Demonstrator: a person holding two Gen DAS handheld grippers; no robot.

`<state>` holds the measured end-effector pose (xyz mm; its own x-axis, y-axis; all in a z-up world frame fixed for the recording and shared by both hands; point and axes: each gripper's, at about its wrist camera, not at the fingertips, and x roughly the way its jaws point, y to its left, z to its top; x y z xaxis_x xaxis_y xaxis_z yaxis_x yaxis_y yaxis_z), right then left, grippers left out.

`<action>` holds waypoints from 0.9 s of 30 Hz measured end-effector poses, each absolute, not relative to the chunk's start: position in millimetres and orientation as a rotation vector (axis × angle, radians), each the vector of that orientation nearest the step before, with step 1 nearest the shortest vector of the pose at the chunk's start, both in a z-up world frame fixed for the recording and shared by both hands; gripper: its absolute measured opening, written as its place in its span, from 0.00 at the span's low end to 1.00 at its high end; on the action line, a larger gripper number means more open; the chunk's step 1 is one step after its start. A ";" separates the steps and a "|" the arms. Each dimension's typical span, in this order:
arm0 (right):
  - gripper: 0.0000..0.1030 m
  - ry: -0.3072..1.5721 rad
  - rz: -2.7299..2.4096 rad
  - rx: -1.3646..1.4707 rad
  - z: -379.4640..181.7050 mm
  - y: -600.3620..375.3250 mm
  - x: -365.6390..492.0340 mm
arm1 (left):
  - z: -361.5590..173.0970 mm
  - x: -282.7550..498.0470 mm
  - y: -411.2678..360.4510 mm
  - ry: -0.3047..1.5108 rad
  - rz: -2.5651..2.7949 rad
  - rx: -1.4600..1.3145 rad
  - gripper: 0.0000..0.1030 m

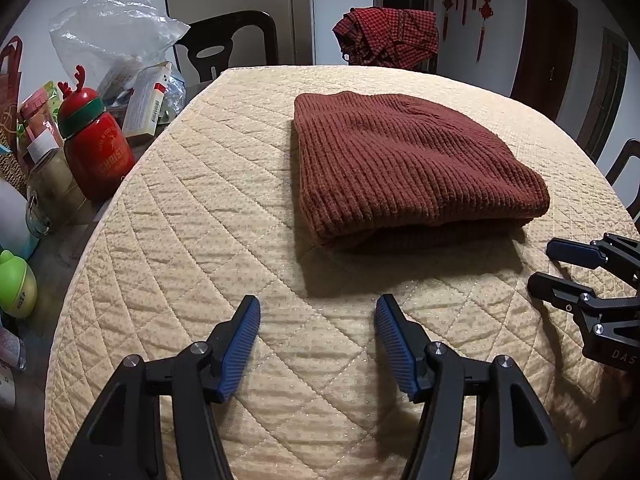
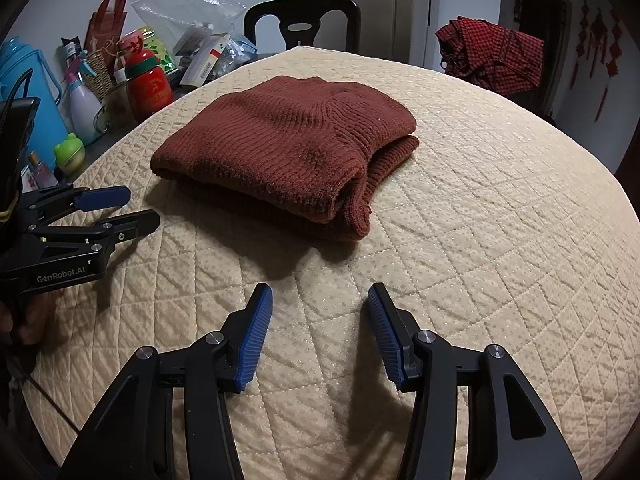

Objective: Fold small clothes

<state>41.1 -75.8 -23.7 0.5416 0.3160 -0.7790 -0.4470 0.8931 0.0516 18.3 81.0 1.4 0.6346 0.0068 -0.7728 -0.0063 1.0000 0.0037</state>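
Beside the folded rust-brown ribbed knit sweater point(image 1: 404, 164), the right gripper point(image 1: 560, 266) is running off the left-wrist view's edge, its body cut away. Left of the sweater, small print on the red reindeer-capped Christmas bottle point(image 1: 98, 148) is staying too blurred to read fully.

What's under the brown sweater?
The folded brown sweater lies on a quilted cream cover that spreads out all around it. Its own lower layers show at the open edge. Anything tucked inside the folds is hidden.
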 end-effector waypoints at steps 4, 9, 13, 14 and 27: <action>0.49 0.890 0.455 -0.160 -23.7 -75.6 41.0 | 1.5 18.3 81.1 0.884 0.008 0.000 0.63; 0.49 0.890 0.455 -0.160 -23.6 -75.5 41.0 | 1.4 18.2 80.8 0.884 0.008 -0.001 0.63; 0.49 0.890 0.455 -0.160 -23.6 -75.5 41.0 | 1.6 18.0 80.9 0.884 0.009 -0.001 0.63; 0.49 0.890 0.455 -0.160 -23.6 -75.5 41.0 | 1.6 18.1 80.9 0.884 0.009 -0.001 0.64; 0.50 0.890 0.455 -0.161 -23.5 -75.4 40.9 | 1.1 17.3 82.5 0.886 0.015 -0.002 0.66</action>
